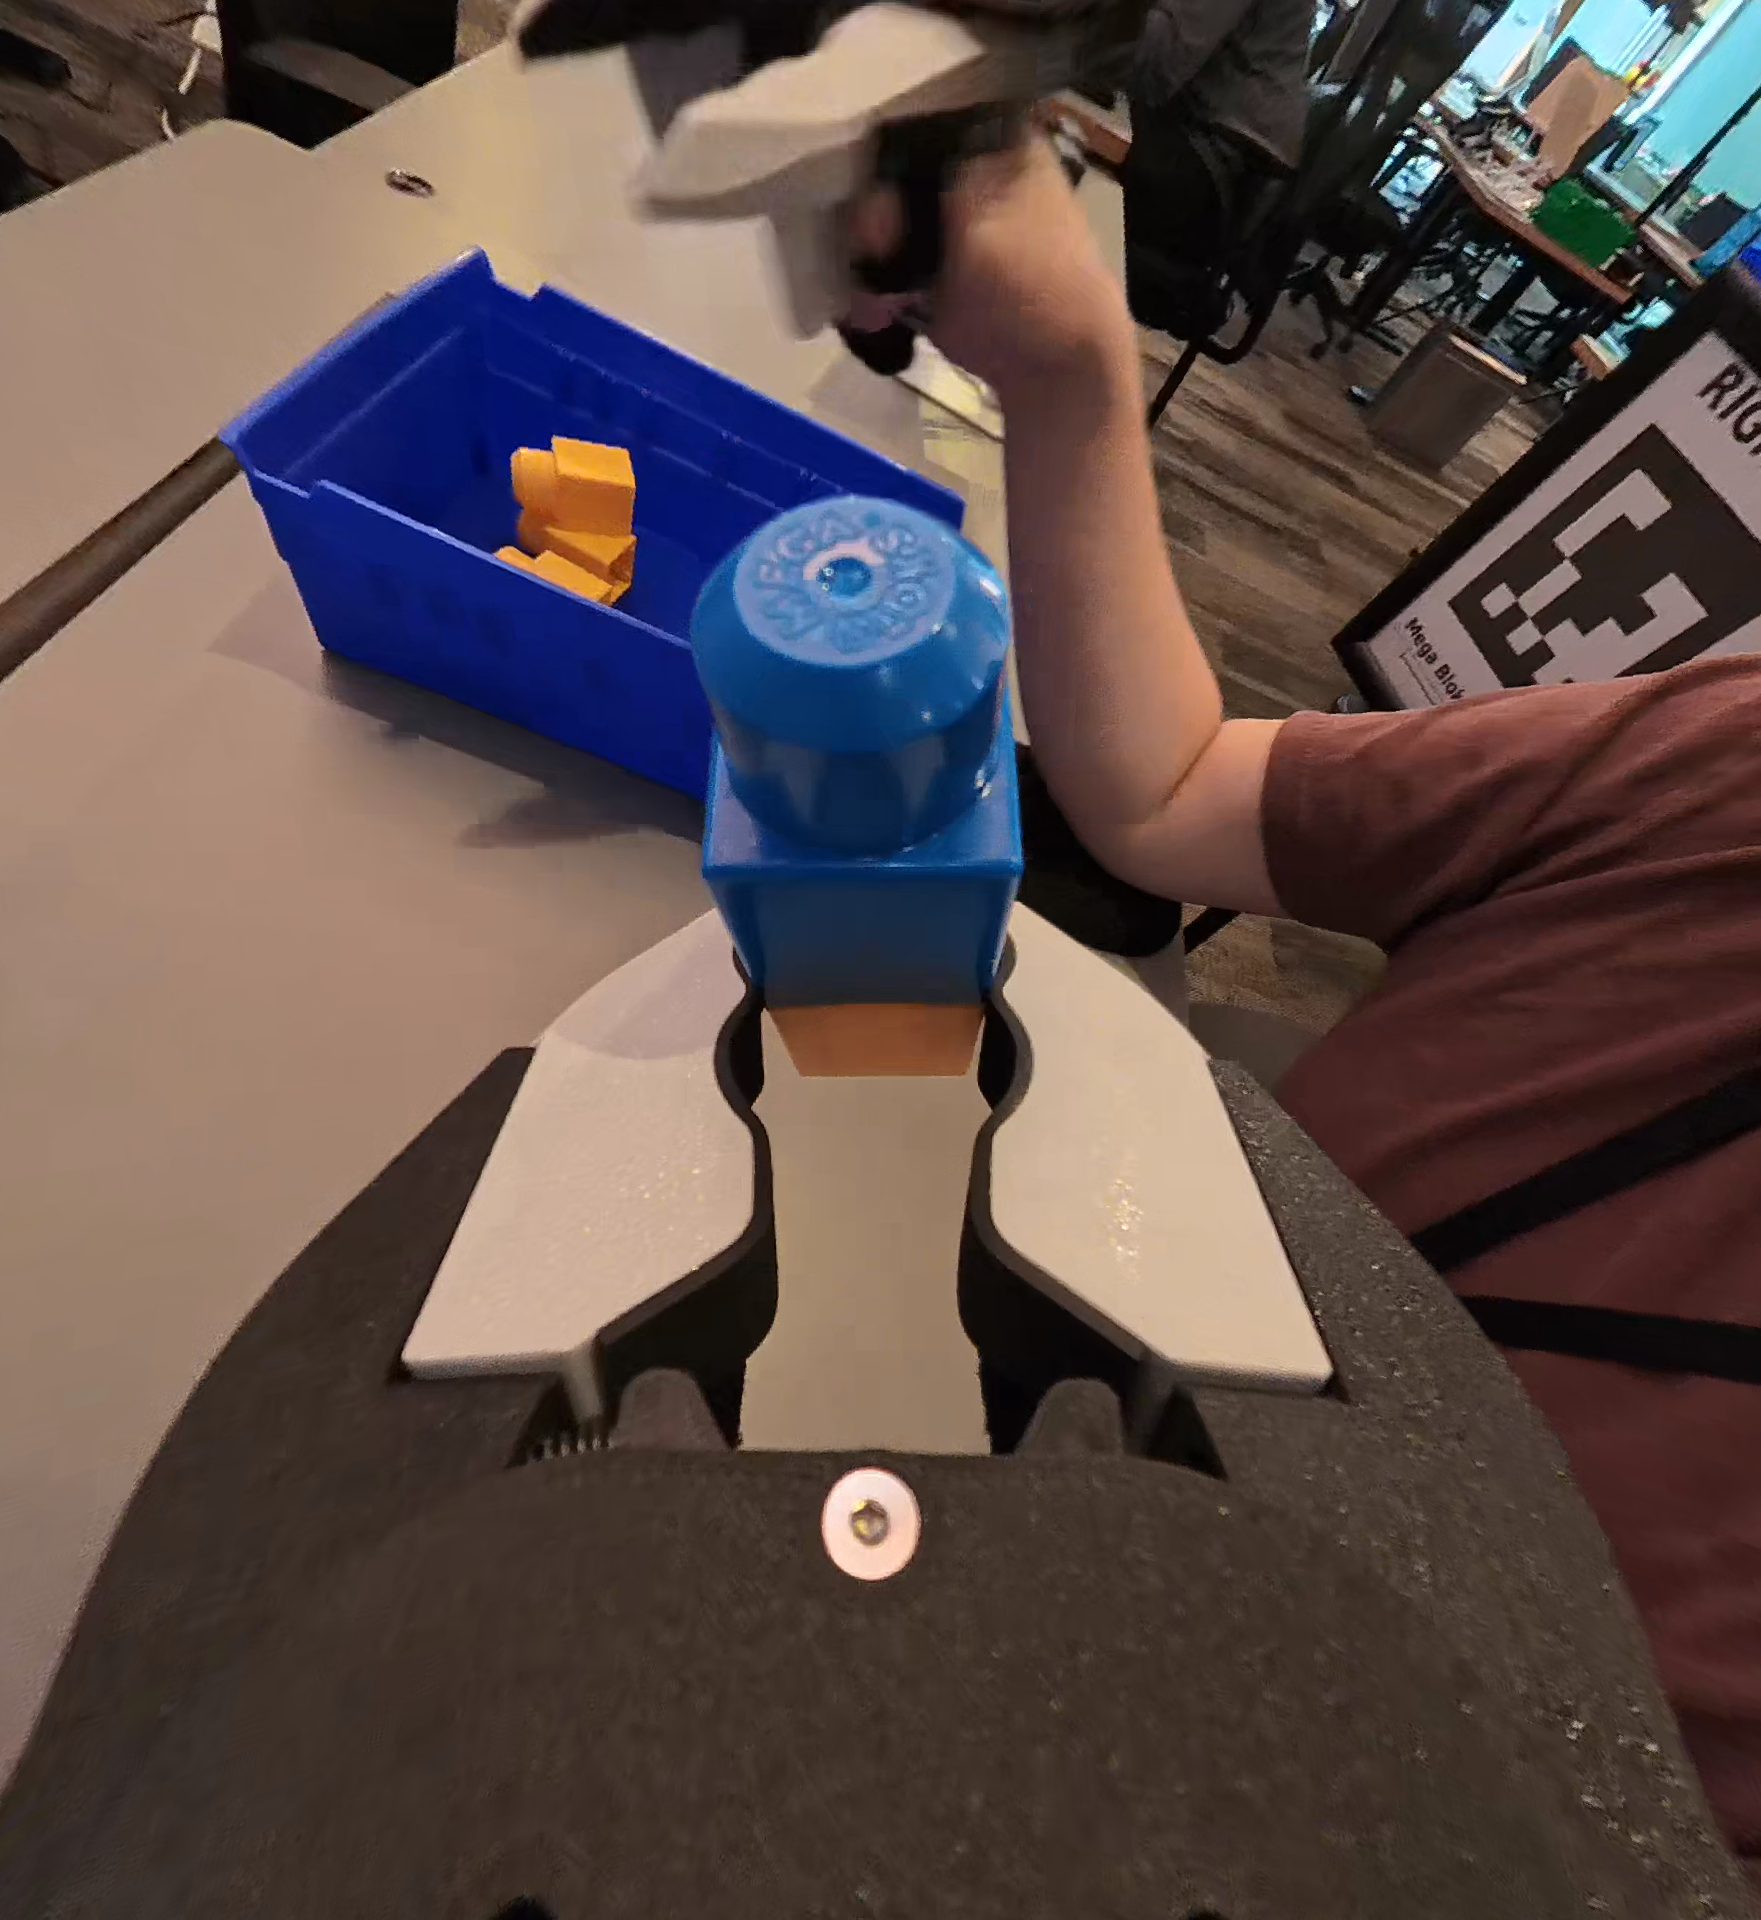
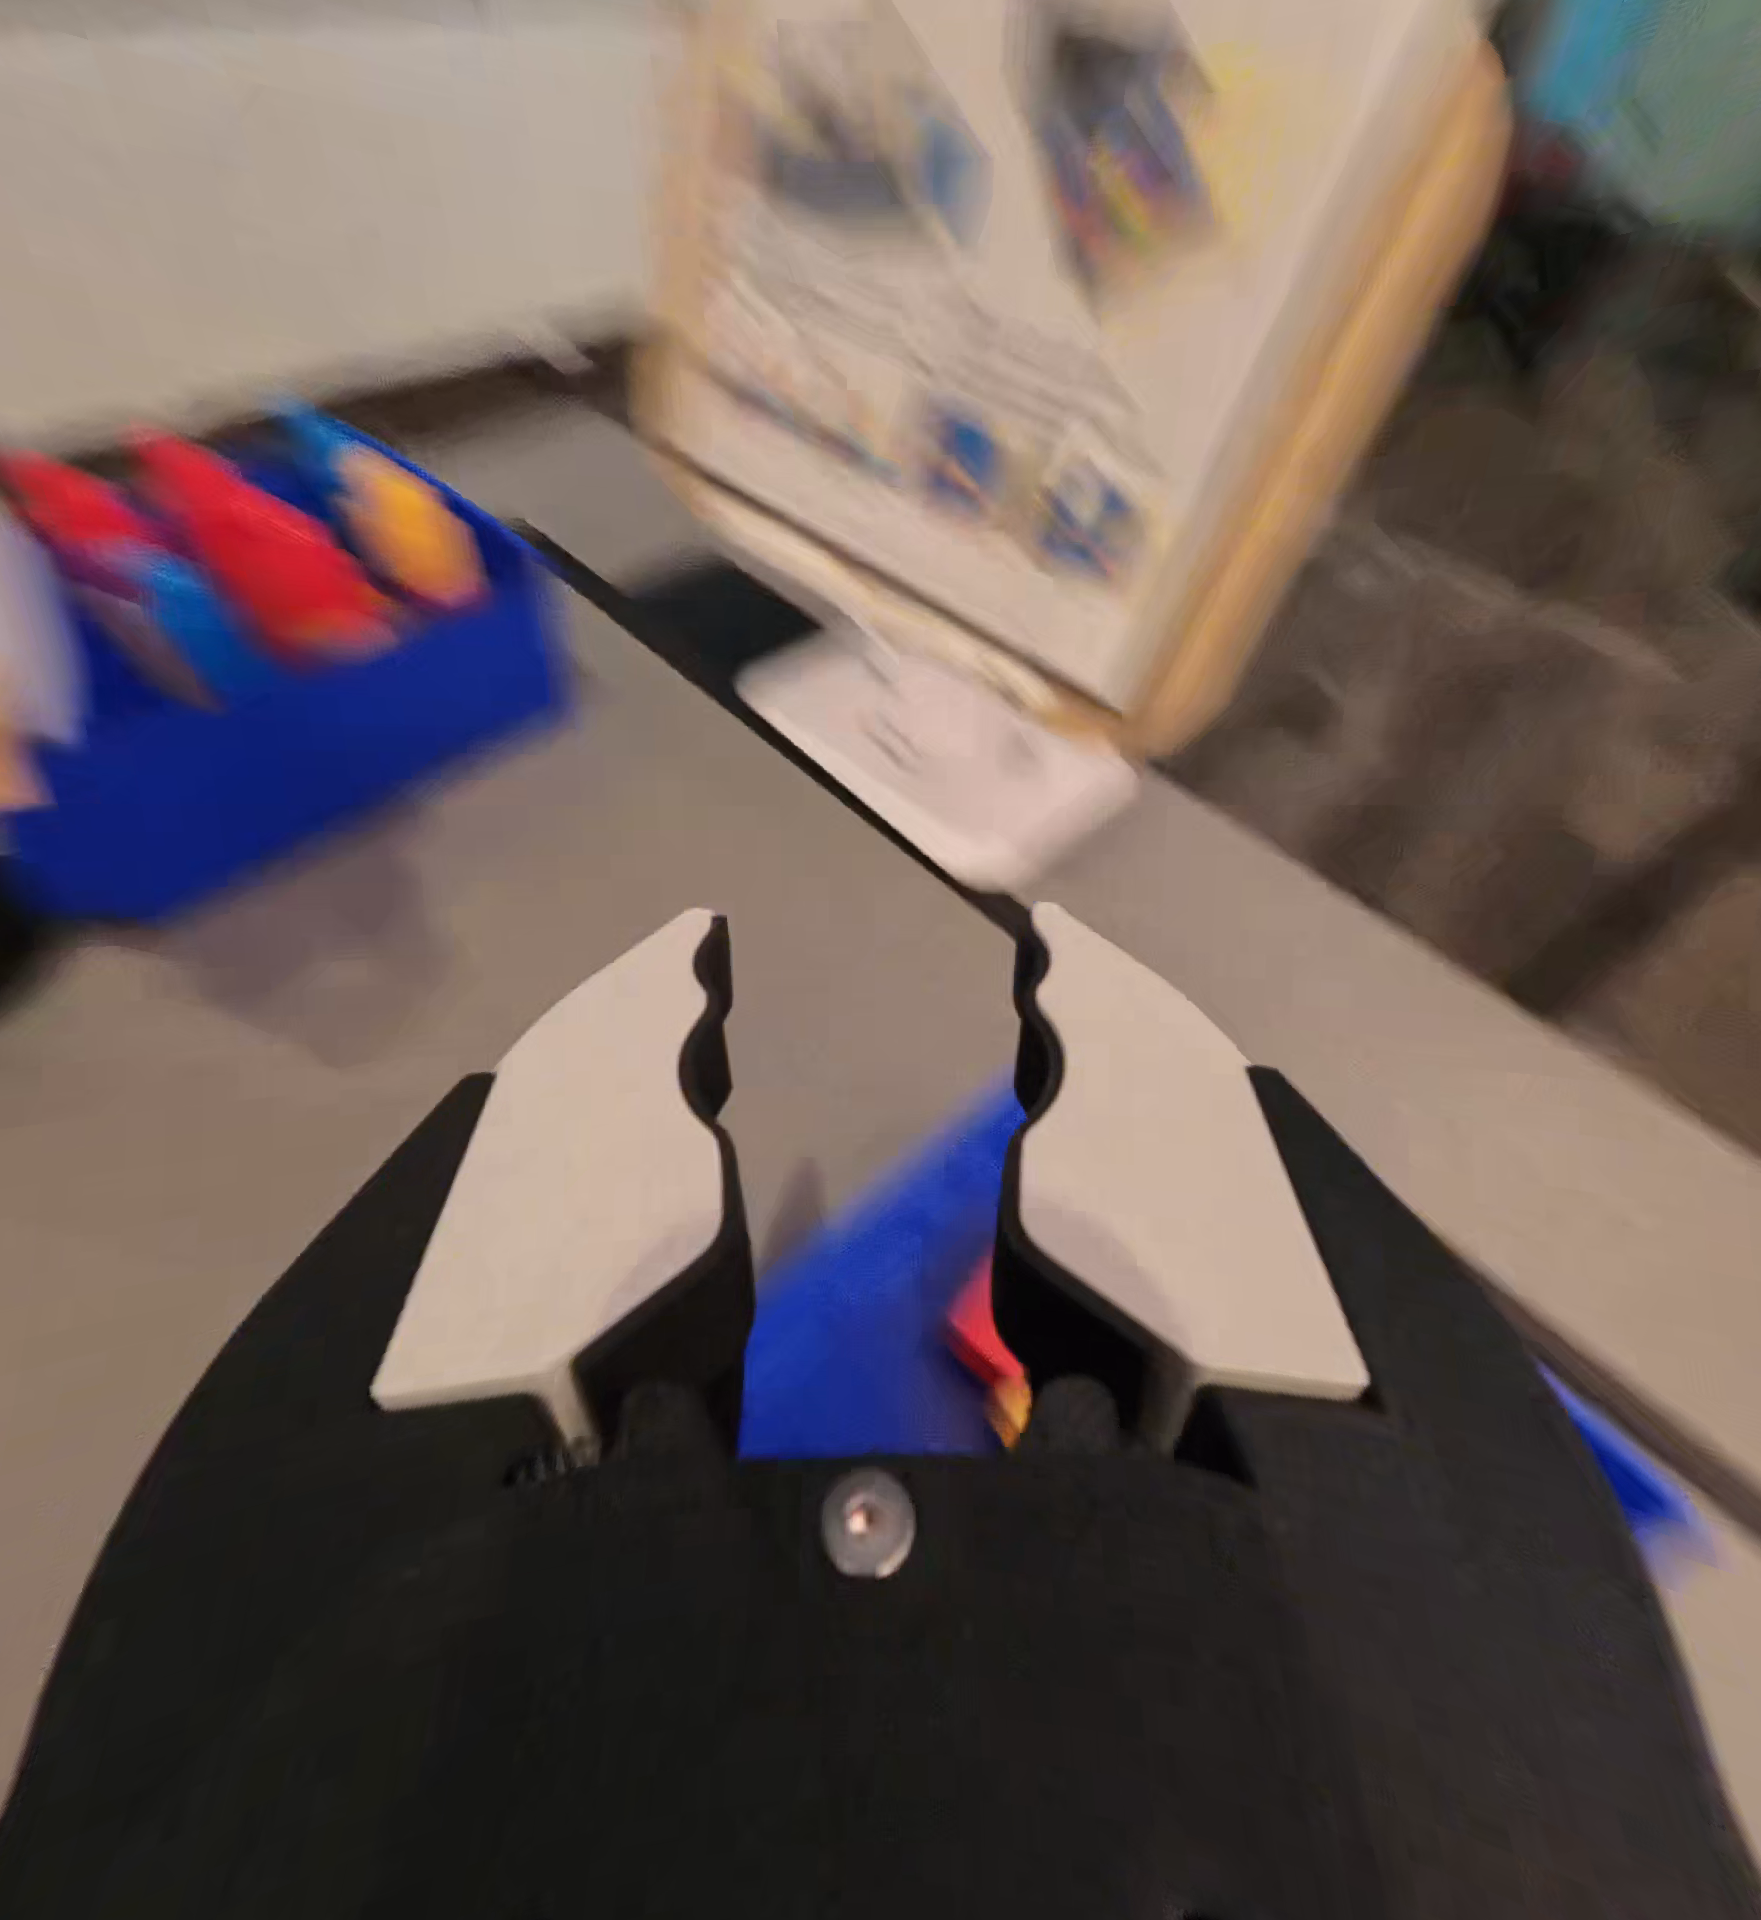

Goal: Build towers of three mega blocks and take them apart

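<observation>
Holding a two-block stack, my left gripper point(image 1: 871, 997) clamps the blue block point(image 1: 855, 790) seated on an orange block point(image 1: 881, 1039), above the table point(image 1: 180, 935). My right gripper point(image 2: 871, 997) is spread and bare. I judge a third block from the bin point(image 2: 263, 769) comes next.

The right wrist view is smeared all over: ahead and left of the right gripper point(image 2: 871, 1013), the blue bin point(image 2: 263, 769) holds red, blue and yellow shapes too blurred to count. Ahead, a propped board point(image 2: 1011, 364) is unreadable. Between the finger bases, another blue bin point(image 2: 855, 1320) is mostly hidden. In the left view, the orange block point(image 1: 876, 1039) shows only a sliver under the blue block point(image 1: 860, 914), and the raised gripper point(image 1: 803, 135) is blurred, cut by the top edge.
</observation>
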`<act>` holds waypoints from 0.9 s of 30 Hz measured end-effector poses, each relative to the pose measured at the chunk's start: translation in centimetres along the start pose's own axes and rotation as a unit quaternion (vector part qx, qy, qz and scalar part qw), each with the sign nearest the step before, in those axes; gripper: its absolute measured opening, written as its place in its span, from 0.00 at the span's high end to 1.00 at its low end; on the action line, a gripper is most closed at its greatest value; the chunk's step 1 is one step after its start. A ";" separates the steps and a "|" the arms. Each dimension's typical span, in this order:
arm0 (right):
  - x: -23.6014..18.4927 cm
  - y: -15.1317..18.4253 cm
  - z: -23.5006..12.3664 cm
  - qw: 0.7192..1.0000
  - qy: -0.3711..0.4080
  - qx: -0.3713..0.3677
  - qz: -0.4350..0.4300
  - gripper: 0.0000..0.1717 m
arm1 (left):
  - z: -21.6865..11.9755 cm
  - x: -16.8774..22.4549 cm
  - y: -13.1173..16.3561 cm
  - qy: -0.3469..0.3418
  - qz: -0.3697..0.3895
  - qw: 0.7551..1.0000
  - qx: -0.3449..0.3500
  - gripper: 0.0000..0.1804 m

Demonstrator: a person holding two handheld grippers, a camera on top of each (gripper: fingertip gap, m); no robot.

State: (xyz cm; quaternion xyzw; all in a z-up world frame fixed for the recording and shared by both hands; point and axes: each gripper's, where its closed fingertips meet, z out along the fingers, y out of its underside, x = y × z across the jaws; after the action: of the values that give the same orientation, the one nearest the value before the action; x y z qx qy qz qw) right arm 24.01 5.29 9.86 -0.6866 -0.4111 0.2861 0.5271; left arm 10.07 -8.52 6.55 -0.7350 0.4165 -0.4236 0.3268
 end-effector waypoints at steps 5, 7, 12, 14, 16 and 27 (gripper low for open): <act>-14.5 -5.8 1.5 0.962 -0.247 0.118 0.002 0.66 | 1.1 -0.3 0.7 -0.002 -0.002 1.000 -0.023 0.79; -16.8 -4.8 3.7 0.960 -0.265 0.090 0.010 0.63 | 1.5 -0.2 1.0 -0.004 0.002 0.999 -0.035 0.79; -19.3 -2.2 6.7 0.946 -0.321 0.026 0.047 0.65 | 2.1 0.3 1.6 0.003 0.012 0.998 -0.055 0.79; -19.5 -2.5 6.4 0.938 -0.342 0.039 0.054 0.78 | 2.3 0.9 1.7 0.017 0.026 0.998 -0.061 0.79; -18.8 -3.2 6.2 0.937 -0.337 0.062 0.068 0.79 | 2.3 0.6 0.8 0.001 0.043 0.998 -0.036 0.79; -15.9 -4.9 5.4 0.934 -0.315 0.129 0.111 0.79 | 4.0 -0.4 -2.2 0.003 0.031 0.997 0.069 0.78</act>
State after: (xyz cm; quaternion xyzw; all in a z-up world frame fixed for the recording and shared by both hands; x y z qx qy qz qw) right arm 10.35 -5.34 12.36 -0.5286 -0.4374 0.5947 0.4191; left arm 14.23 -6.73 6.55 -0.6962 0.4097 -0.4436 0.3882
